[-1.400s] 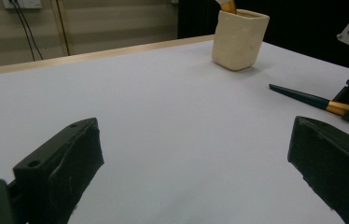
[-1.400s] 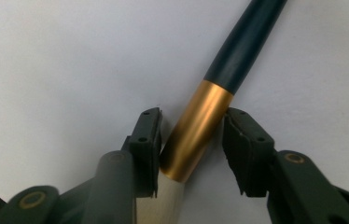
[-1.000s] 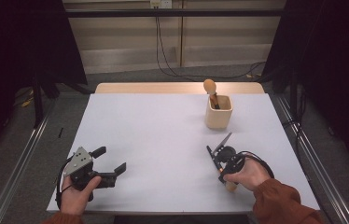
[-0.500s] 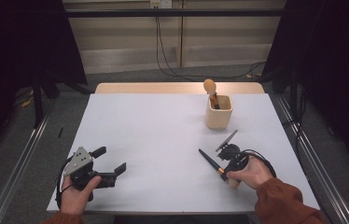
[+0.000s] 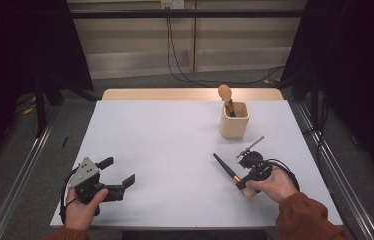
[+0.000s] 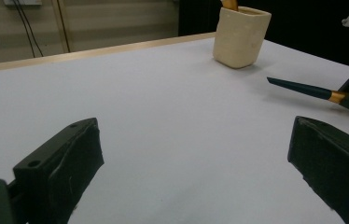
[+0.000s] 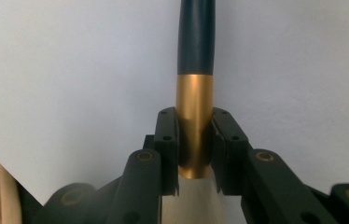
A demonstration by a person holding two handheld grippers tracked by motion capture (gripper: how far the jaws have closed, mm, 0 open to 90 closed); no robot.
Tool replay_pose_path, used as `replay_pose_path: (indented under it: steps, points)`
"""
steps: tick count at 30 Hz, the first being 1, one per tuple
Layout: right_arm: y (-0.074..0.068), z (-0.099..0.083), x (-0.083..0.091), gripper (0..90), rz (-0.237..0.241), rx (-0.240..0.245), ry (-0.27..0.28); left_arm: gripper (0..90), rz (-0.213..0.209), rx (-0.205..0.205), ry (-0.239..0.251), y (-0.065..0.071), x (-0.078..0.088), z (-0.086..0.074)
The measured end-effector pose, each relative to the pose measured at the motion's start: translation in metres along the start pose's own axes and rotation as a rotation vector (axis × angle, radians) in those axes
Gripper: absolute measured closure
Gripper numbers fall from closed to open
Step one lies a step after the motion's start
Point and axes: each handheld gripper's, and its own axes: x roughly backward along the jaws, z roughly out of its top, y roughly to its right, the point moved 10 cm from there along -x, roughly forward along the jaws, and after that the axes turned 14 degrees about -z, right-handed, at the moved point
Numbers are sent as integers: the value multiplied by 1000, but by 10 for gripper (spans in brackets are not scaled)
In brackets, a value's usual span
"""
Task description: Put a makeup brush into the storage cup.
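step: brush picked up | right tongs [image 5: 239, 176] clamped on brush [image 5: 223, 167] near counter's right front corner | left tongs [image 5: 120, 173] apart, idle | next: lift, drop handle-first into cup [image 5: 234, 121]

Even overhead light brightens the tabletop [image 5: 175, 150]; surroundings stay dark, shadows soft. Near tongs blur in both gripper views.

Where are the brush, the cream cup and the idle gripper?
brush [image 7: 195, 116], right gripper view, on its gold collar between the jaws.
cream cup [image 5: 234, 125], high view, on its front wall.
left gripper [image 5: 117, 171], high view, midway between its open fingertips.
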Motion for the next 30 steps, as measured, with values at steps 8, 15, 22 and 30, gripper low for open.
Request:
replay_pose_path:
  steps: [8, 15, 22, 30]
  points:
    - [-1, 10, 9, 746, 49, -5, 128, 29, 3, 0, 3, -1, 1, 0]
    - [-5, 18, 14, 746, 85, -2, 235, 28, 6, 7, 9, -2, 2, 1]
    - [-6, 26, 20, 745, 118, -31, 354, 28, 7, 11, 14, -1, 3, 2]
    - [-1, 34, 31, 746, 122, -43, 483, 28, 7, 2, 15, -2, 5, 3]
